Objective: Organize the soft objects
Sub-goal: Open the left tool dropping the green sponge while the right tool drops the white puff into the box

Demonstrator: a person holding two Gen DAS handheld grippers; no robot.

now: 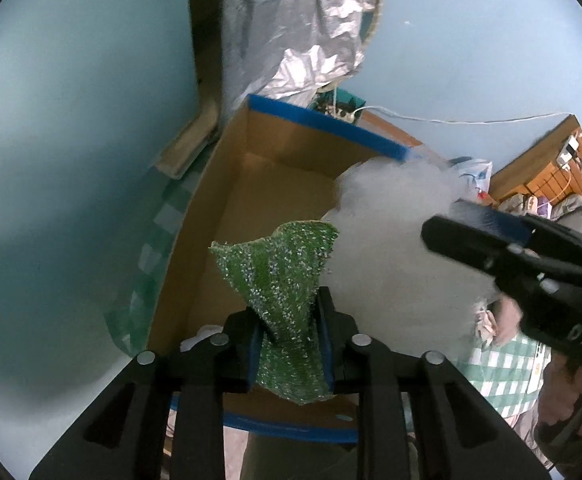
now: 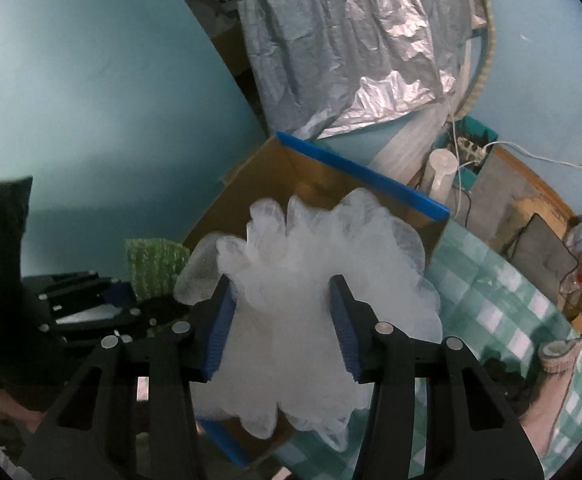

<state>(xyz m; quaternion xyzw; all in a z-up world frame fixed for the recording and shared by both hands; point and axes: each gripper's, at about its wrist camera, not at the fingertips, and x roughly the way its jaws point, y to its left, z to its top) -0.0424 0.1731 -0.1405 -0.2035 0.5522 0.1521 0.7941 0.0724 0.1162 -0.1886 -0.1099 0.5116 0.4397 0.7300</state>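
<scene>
My left gripper is shut on a green scrubbing cloth and holds it above an open cardboard box with blue edge tape. My right gripper is shut on a white mesh bath puff, also over the box. The puff and the right gripper show at the right of the left wrist view. The green cloth shows at the left of the right wrist view. The part of the box floor that shows is bare brown cardboard.
The box stands on a green-and-white checked tablecloth against a light blue wall. A crumpled silver sheet hangs behind it. A teal tray with a power strip and white cables sits at the back right, with a white bottle beside it.
</scene>
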